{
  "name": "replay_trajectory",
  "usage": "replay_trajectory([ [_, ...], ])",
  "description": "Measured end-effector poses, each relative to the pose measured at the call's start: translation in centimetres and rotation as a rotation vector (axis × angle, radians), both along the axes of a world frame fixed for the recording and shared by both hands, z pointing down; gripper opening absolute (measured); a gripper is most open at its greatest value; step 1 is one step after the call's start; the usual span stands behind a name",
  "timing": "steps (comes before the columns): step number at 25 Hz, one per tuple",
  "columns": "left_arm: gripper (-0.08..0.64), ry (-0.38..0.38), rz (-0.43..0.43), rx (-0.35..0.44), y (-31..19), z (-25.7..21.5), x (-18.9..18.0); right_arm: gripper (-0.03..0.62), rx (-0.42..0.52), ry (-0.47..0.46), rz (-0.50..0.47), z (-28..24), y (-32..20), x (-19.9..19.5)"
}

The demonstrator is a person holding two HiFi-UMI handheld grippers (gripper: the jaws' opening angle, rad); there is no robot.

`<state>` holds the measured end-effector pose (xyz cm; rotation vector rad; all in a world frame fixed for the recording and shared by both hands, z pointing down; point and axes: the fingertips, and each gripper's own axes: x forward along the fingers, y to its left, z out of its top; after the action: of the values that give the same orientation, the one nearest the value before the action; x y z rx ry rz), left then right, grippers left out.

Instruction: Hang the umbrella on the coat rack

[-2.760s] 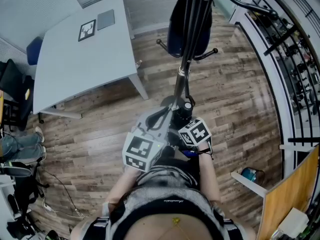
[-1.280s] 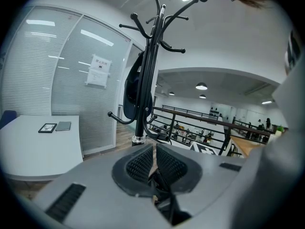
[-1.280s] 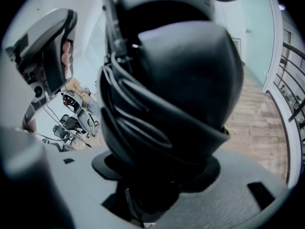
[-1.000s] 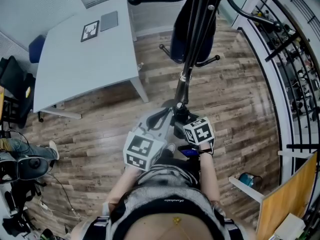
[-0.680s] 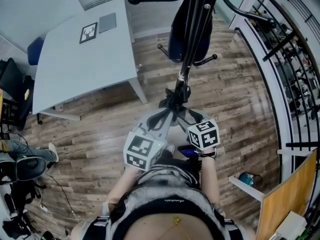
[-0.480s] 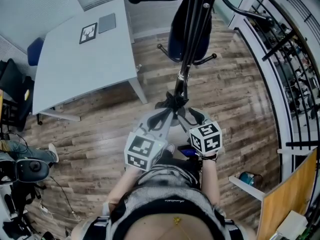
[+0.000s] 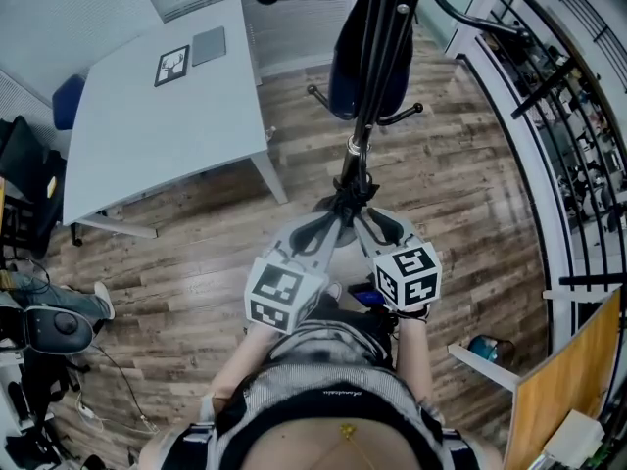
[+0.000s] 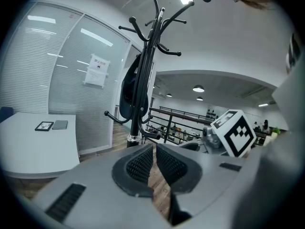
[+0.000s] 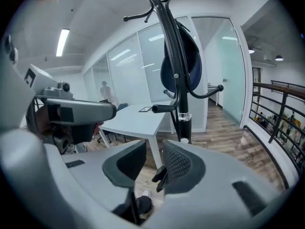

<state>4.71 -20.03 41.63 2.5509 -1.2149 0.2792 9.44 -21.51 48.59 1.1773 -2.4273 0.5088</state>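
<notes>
Two grippers, both empty. Your right gripper (image 9: 153, 149) has just been closing its jaws. They stand part way apart with nothing between the pads, only floor beyond. Your left gripper (image 8: 155, 151) shows a narrow slit between its pads, likewise bare. Both point at the coat rack (image 9: 177, 87), and in the head view their tips sit close beside each other.

A dark blue folded bundle hangs high against the pole. I judge it to be the umbrella (image 9: 193, 63), though no handle or tip can be made out. On that reading the hanging step is done and you are at the let-go stage. The next move calls for drawing both grippers back clear of the pole and its lower hooks without nudging the load.

Writing:
- The cubes (image 7: 409, 275) carry square black-and-white markers only.
- The sheet (image 8: 97, 72) on the glass wall has print too small to read.
- The table (image 7: 147, 135) holds a framed deer-head picture (image 7: 170, 66) and a grey pad (image 7: 207, 43), with no legible words.
- No brand shows.
</notes>
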Motion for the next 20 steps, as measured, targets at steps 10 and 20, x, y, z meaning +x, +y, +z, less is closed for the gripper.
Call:
replay_trajectory([
  [10, 0.021, 0.003, 0.010, -0.006, 0.0, 0.2, 0.4, 0.007, 0.104, 0.033, 0.011, -2.0, 0.0, 0.4],
  [20, 0.020, -0.003, 0.024, 0.002, -0.4, 0.5, 0.3, -0.006, 0.194, 0.004, 0.003, -4.7, 0.2, -0.4],
])
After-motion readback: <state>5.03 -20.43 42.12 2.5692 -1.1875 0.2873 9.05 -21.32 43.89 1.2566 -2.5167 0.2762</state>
